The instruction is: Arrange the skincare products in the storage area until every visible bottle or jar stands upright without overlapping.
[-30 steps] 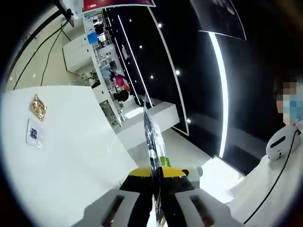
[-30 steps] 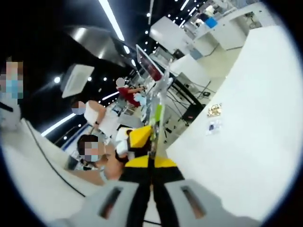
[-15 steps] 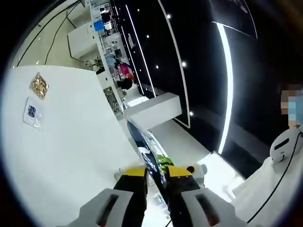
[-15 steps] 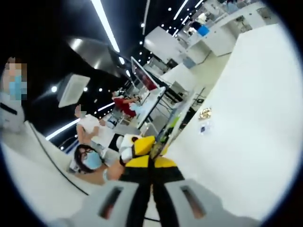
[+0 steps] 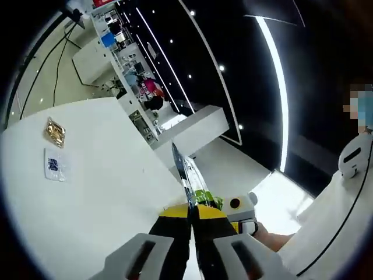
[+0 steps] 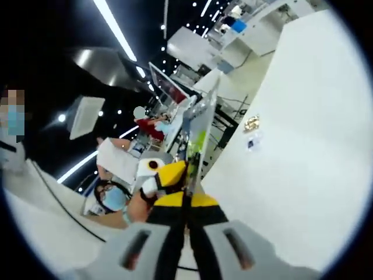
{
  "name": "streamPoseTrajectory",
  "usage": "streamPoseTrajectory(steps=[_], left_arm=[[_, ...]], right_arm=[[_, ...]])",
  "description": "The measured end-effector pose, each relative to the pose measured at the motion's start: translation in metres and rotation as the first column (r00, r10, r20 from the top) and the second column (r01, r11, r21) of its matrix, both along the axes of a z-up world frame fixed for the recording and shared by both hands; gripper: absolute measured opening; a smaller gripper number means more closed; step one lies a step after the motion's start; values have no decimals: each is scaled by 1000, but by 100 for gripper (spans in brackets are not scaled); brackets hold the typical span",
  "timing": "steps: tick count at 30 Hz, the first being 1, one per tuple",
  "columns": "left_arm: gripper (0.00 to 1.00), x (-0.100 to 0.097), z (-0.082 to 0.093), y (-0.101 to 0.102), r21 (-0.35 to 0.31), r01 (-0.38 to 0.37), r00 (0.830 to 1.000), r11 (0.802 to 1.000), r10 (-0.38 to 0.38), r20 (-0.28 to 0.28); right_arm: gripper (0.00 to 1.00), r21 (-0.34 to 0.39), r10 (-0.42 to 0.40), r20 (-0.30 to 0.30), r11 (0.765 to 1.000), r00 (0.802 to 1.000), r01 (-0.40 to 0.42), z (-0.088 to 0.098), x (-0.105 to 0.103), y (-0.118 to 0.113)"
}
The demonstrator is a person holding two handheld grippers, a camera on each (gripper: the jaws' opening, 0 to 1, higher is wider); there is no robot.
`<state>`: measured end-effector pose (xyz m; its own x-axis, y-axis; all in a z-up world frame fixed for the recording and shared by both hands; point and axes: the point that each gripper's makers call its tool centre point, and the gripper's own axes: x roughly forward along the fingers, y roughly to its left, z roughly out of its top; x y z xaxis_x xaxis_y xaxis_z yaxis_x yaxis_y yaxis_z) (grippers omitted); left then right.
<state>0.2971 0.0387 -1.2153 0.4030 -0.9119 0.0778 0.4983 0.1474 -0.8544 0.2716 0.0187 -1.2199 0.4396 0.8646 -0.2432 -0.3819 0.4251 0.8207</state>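
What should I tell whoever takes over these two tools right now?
Left tool: shut on a thin flat sachet, held edge-on above the white table.
Right tool: shut on the same sachet; both tools pinch it in the air.
On the table lie a gold packet and a clear packet with a blue label, apart from each other.
No bottle or jar is visible, so nothing is stood upright yet.
Left to do: set the sachet down, then find and arrange the products.

Two small packets — one gold (image 5: 56,132), one clear (image 5: 54,165) — lie on a white table (image 5: 105,192).
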Motion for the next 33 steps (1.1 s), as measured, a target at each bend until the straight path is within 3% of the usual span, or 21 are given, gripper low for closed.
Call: streamPoseTrajectory(steps=[5,12,16,26,33], left_arm=[[1,-2,2,16,-8,-42,999,999,42,1],[1,-6,0,22,-17,-57,998,998,57,-7],[1,-6,3,15,-24,-50,999,998,50,-6],[1,-5,-1,-8,32,-17,1000,999,17,1],[1,-5,-6,-19,63,-5,1000,998,5,-3]], right_arm=[[8,21,1,11,1000,1000,-1,2,9,7],[4,49,25,4,998,1000,-25,6,12,7],[1,22,22,44,999,999,-23,8,10,2],[0,-91,-23,133,995,991,35,6,8,-18],[0,-121,-55,145,990,988,72,2,8,-28]])
